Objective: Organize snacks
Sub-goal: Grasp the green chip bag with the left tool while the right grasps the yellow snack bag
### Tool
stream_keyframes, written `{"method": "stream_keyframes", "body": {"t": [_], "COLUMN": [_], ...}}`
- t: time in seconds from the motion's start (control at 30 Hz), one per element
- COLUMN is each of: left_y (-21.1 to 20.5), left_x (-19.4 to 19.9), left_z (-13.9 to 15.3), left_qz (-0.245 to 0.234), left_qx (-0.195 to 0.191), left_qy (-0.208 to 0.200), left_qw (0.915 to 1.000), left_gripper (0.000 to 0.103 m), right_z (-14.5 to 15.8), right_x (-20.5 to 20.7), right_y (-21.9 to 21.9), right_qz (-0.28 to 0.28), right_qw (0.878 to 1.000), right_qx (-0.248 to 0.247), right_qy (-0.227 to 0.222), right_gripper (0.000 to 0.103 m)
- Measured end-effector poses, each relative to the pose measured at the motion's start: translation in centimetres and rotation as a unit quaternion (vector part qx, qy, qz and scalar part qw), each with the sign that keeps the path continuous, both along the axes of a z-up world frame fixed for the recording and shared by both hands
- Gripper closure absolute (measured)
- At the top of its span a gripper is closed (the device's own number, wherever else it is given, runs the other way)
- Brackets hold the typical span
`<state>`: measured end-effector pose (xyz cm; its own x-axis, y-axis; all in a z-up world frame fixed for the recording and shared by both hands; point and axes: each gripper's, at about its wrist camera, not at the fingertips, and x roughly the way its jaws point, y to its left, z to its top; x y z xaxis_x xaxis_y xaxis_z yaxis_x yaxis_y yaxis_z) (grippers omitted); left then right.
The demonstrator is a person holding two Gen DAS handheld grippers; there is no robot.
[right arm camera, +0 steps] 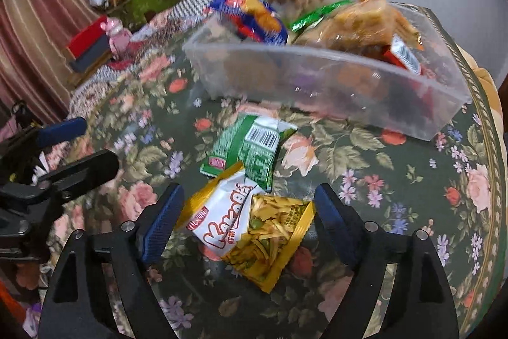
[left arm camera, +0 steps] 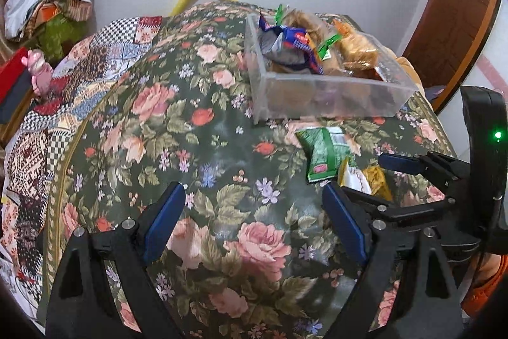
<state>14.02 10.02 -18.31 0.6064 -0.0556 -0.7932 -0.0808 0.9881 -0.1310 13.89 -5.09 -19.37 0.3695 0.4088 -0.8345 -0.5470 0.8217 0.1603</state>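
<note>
A clear plastic box (left arm camera: 333,91) (right arm camera: 317,84) full of snack packs stands on the floral tablecloth (left arm camera: 222,148). A green snack pack (left arm camera: 322,153) (right arm camera: 250,148) lies in front of the box. A yellow-and-white snack pack (right arm camera: 250,227) (left arm camera: 362,180) lies partly over the green one. My right gripper (right arm camera: 246,212) is open, its jaws either side of the yellow pack, not closed on it. It also shows in the left wrist view (left arm camera: 393,180). My left gripper (left arm camera: 254,212) is open and empty over bare cloth; it shows at the left of the right wrist view (right arm camera: 76,145).
A patchwork cloth (left arm camera: 79,78) drapes the table's far left side. A pile of clothes (left arm camera: 47,8) and a pink toy (left arm camera: 39,69) sit beyond it. A white wall and a wooden door (left arm camera: 457,21) stand behind. The table edge curves at the right (right arm camera: 489,148).
</note>
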Motion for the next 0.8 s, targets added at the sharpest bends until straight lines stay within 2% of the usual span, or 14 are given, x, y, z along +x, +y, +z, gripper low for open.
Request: {"method": "stream_keyframes", "body": {"t": [0.23,0.33,0.43,0.5,0.53,0.8], "left_y": [-0.8,-1.6,-2.5,-3.0,-3.3,-5.1], "left_x": [0.5,0.9,1.3,1.5,1.7,3.7], "left_z": [-0.9,-1.3,-1.6,-1.7,-1.7,-1.9], "left_qz": [-0.005,-0.013,-0.022,-0.026,-0.029,-0.043], "left_qx": [-0.005,-0.011,-0.005,-0.005,-0.007,-0.014], "left_qy": [0.007,0.014,0.017,0.019,0.020,0.027], "left_qw": [0.9999,0.9998,0.9996,0.9995,0.9994,0.9986], "left_gripper": [0.014,0.014,0.014,0.014,0.014,0.014], "right_z": [-0.7,-0.7,-0.5,-0.4,-0.4,-0.1], "right_x": [0.2,-0.1,-0.1,0.1,0.4,0.9], "right_y": [-3.5,-4.4,-4.9,-5.3,-5.4,-7.7], "right_qz": [-0.023,-0.019,-0.019,-0.021,-0.021,-0.036], "right_qw": [1.000,1.000,1.000,1.000,1.000,0.999], "right_qx": [0.003,-0.006,-0.011,-0.009,-0.003,0.018], "right_qy": [0.014,0.007,-0.003,-0.006,-0.005,-0.016], "right_gripper": [0.021,0.026,0.043,0.067,0.071,0.074]}}
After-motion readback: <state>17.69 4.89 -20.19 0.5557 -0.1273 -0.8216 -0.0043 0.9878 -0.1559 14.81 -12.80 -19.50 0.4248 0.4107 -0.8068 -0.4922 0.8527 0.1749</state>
